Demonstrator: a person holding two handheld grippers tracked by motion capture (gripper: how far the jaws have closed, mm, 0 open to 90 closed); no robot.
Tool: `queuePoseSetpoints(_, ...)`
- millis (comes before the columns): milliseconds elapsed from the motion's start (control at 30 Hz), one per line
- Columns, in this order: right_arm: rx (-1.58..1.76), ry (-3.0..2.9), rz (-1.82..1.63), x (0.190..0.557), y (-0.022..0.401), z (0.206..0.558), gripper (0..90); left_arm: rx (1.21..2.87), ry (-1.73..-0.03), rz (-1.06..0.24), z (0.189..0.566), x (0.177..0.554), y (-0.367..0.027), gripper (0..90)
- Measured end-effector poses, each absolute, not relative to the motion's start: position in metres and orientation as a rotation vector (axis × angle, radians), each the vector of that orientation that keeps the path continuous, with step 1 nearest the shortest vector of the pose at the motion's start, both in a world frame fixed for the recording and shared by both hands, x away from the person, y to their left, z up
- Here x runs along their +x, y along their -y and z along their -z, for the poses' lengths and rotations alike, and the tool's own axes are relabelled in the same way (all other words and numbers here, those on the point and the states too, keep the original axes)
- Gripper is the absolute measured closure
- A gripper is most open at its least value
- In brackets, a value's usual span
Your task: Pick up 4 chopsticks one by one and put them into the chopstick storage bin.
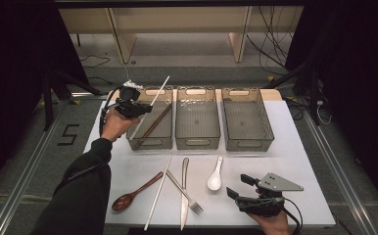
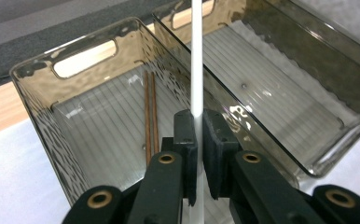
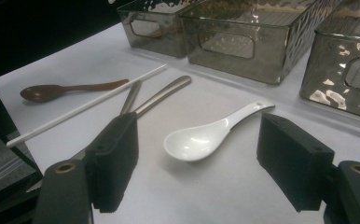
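Left tongs [image 2: 196,154]: I've got them clamped on the white chopstick [image 2: 197,56], tilted over the left bin [image 2: 33,100] holding brown chopsticks [image 2: 150,107], sorting by kind.
Right tongs [image 3: 197,163]: wide open, empty, waiting by the white spoon [image 3: 206,137] on the worktop [image 3: 206,196].

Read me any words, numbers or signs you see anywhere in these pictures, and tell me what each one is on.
"5": a large dark numeral marked on the grey floor left of the table, seen in the high view.
No readable text on the three bins, the cutlery or either gripper.
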State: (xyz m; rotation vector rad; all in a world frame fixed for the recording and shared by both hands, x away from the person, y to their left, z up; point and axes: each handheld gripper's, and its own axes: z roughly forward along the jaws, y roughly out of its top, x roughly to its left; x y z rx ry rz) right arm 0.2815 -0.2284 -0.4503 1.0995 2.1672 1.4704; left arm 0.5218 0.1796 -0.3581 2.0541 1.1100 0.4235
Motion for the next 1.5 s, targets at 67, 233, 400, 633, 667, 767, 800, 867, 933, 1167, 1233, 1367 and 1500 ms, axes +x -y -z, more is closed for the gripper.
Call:
queuePoseSetpoints(67, 1.097, -2.167, -1.470, 0.282, 0.228, 0.451, 30.1, 2.038, -1.114, -0.421, 0.358, 0.524, -0.180, 84.0)
queuePoseSetpoints(233, 1.101, -2.171, -1.470, 0.282, 0.228, 0.451, 30.1, 2.035, -1.121, -0.435, 0.357, 0.531, -0.179, 84.0)
queuePoseSetpoints(400, 1.106, -2.169, -1.471, 0.282, 0.228, 0.451, 30.1, 2.056, -1.123, -0.476, 0.358, 0.538, -0.178, 84.0)
queuePoseSetpoints(633, 1.105, -2.169, -1.472, 0.282, 0.229, 0.451, 30.1, 2.038, -1.130, -0.493, 0.361, 0.541, -0.178, 84.0)
queuePoseSetpoints(667, 1.104, -2.169, -1.473, 0.282, 0.229, 0.451, 30.1, 2.039, -1.134, -0.488, 0.362, 0.542, -0.179, 84.0)
queuePoseSetpoints(767, 1.103, -2.169, -1.473, 0.282, 0.229, 0.451, 30.1, 2.031, -1.147, -0.491, 0.368, 0.543, -0.180, 83.9)
queuePoseSetpoints(800, 1.102, -2.168, -1.472, 0.282, 0.229, 0.451, 30.1, 2.025, -1.154, -0.492, 0.369, 0.544, -0.180, 83.9)
queuePoseSetpoints(867, 1.103, -2.169, -1.472, 0.282, 0.229, 0.451, 30.1, 2.027, -1.157, -0.489, 0.372, 0.544, -0.181, 83.9)
queuePoseSetpoints(933, 1.102, -2.169, -1.474, 0.282, 0.228, 0.451, 30.1, 2.022, -1.156, -0.496, 0.375, 0.544, -0.182, 83.9)
queuePoseSetpoints(1167, 1.100, -2.170, -1.473, 0.282, 0.228, 0.451, 30.1, 2.013, -1.156, -0.512, 0.383, 0.543, -0.184, 83.8)
queuePoseSetpoints(1233, 1.100, -2.172, -1.472, 0.282, 0.228, 0.451, 30.1, 2.013, -1.160, -0.506, 0.385, 0.543, -0.184, 83.8)
queuePoseSetpoints(1367, 1.097, -2.173, -1.471, 0.282, 0.228, 0.451, 30.1, 2.020, -1.159, -0.515, 0.388, 0.542, -0.184, 83.7)
queuePoseSetpoints(1500, 1.097, -2.173, -1.470, 0.282, 0.228, 0.451, 30.1, 2.044, -1.154, -0.521, 0.392, 0.542, -0.183, 83.5)
